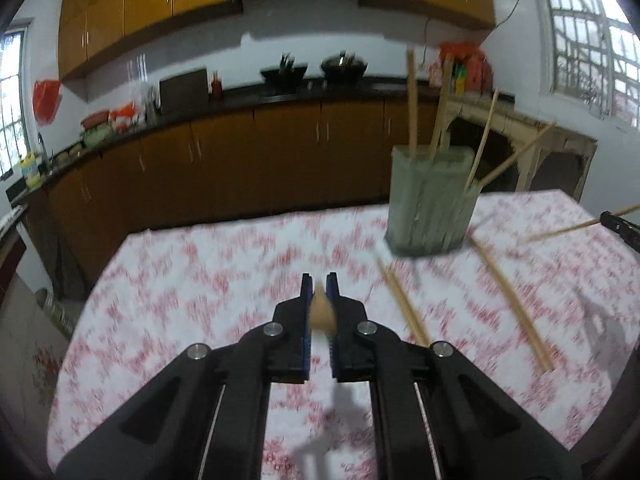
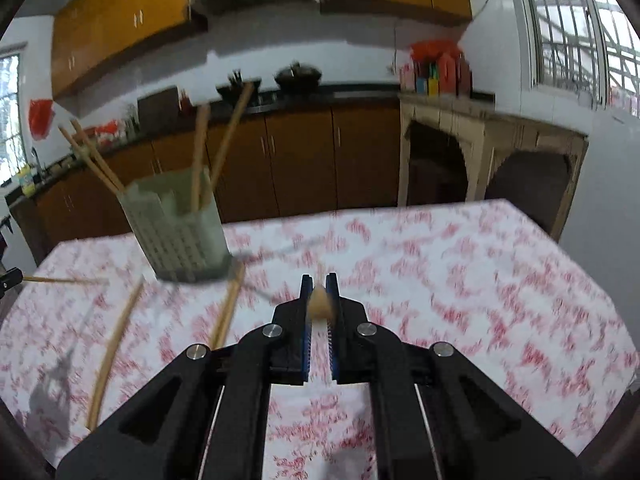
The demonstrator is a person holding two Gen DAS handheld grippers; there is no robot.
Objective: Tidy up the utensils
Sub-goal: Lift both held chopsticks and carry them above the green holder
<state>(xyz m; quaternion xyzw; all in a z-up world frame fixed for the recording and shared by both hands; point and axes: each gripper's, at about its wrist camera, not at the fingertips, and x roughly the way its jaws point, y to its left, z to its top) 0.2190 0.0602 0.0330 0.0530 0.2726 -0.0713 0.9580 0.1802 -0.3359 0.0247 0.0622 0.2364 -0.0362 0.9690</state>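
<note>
My left gripper (image 1: 319,280) is shut on a wooden chopstick (image 1: 320,312), seen end-on between the blue pads, above the red-and-white tablecloth (image 1: 200,280). My right gripper (image 2: 319,280) is likewise shut on a chopstick (image 2: 319,304). A pale green utensil holder (image 1: 432,204) (image 2: 176,232) stands on the table with several chopsticks leaning in it. Loose chopsticks (image 1: 512,304) (image 2: 114,356) lie on the cloth near its base. At the right edge of the left wrist view, the right gripper's tip (image 1: 622,226) shows with its chopstick (image 1: 560,232).
Beyond the table's far edge runs a dark kitchen counter (image 2: 304,100) with brown cabinets (image 1: 260,152) under it and pots on top. A pale wooden side table (image 2: 500,136) stands at the back right under a barred window (image 2: 580,32).
</note>
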